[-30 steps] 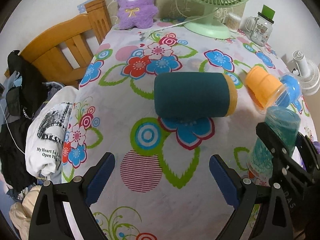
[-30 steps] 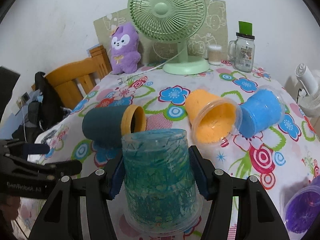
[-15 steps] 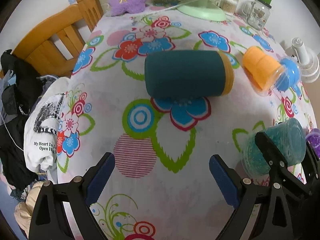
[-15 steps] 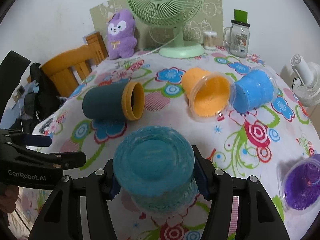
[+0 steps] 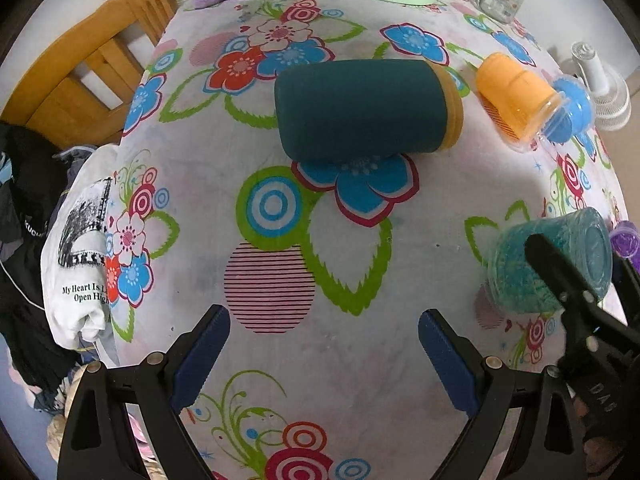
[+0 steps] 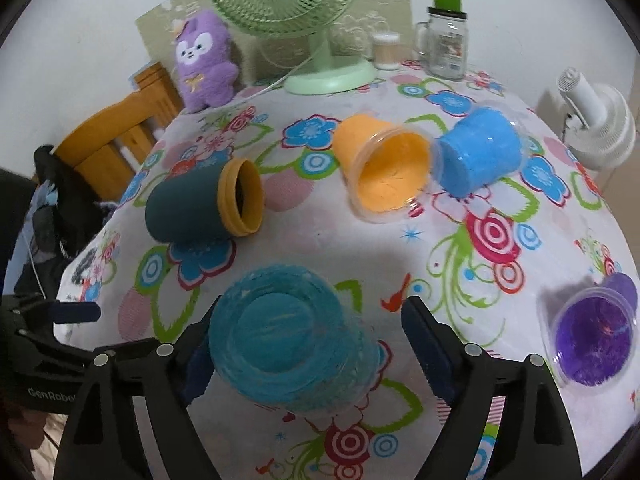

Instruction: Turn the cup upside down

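A teal cup (image 6: 290,336) stands upside down on the flowered tablecloth (image 6: 348,240), base up, between the fingers of my right gripper (image 6: 308,356). The jaws have opened: the right finger stands clear of the cup, the left finger is close to its side. The cup also shows at the right of the left wrist view (image 5: 548,260), partly behind the right gripper's finger. My left gripper (image 5: 322,356) is open and empty above the cloth, near the front edge. A dark green cup with a yellow rim (image 5: 364,110) lies on its side ahead of it.
An orange cup (image 6: 380,172) and a blue cup (image 6: 478,156) lie on their sides mid-table. A purple cup (image 6: 592,340) lies at the right. A green fan (image 6: 296,20), purple plush (image 6: 204,60) and glass jar (image 6: 446,44) stand at the back. A wooden chair (image 5: 80,84) is at left.
My right gripper has tipped the teal cup over onto its mouth, set it on the cloth and opened its jaws. The left gripper has moved forward a little, still open.
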